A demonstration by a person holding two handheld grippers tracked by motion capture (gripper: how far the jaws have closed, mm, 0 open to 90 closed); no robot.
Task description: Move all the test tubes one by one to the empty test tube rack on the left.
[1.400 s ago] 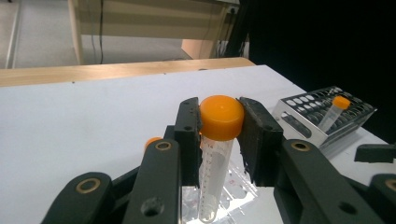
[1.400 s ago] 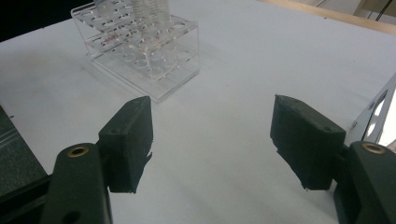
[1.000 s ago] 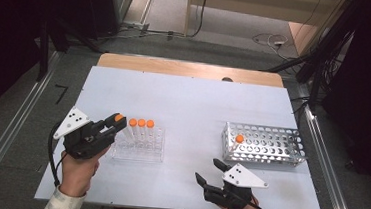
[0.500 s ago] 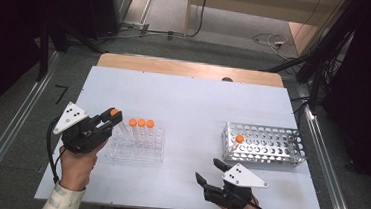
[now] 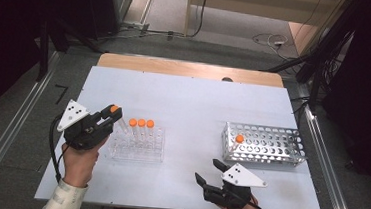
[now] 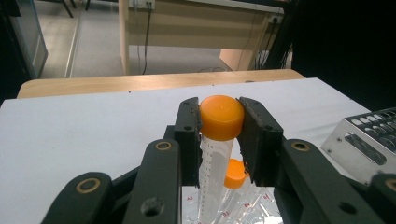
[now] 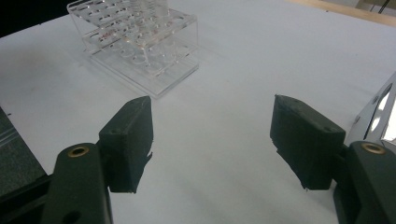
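Note:
My left gripper (image 5: 113, 113) (image 6: 222, 119) is shut on an orange-capped clear tube (image 6: 220, 140) (image 5: 116, 111), its jaws pinching the cap just above the left end of the clear plastic rack (image 5: 137, 146). Three more orange-capped tubes (image 5: 141, 125) stand upright in that rack. A metal wire rack (image 5: 263, 144) on the right holds one orange-capped tube (image 5: 239, 139) near its left end. My right gripper (image 5: 209, 172) (image 7: 212, 140) rests low at the table's front edge, open, with nothing between its jaws.
The white table top (image 5: 194, 100) has bare room between the two racks. A wooden strip (image 5: 186, 69) runs along its far edge. The floor beyond carries cables (image 5: 271, 41) and dark equipment.
My left gripper has drawn the tube it holds slightly left and toward the person, off the row of caps. The right gripper has stayed put.

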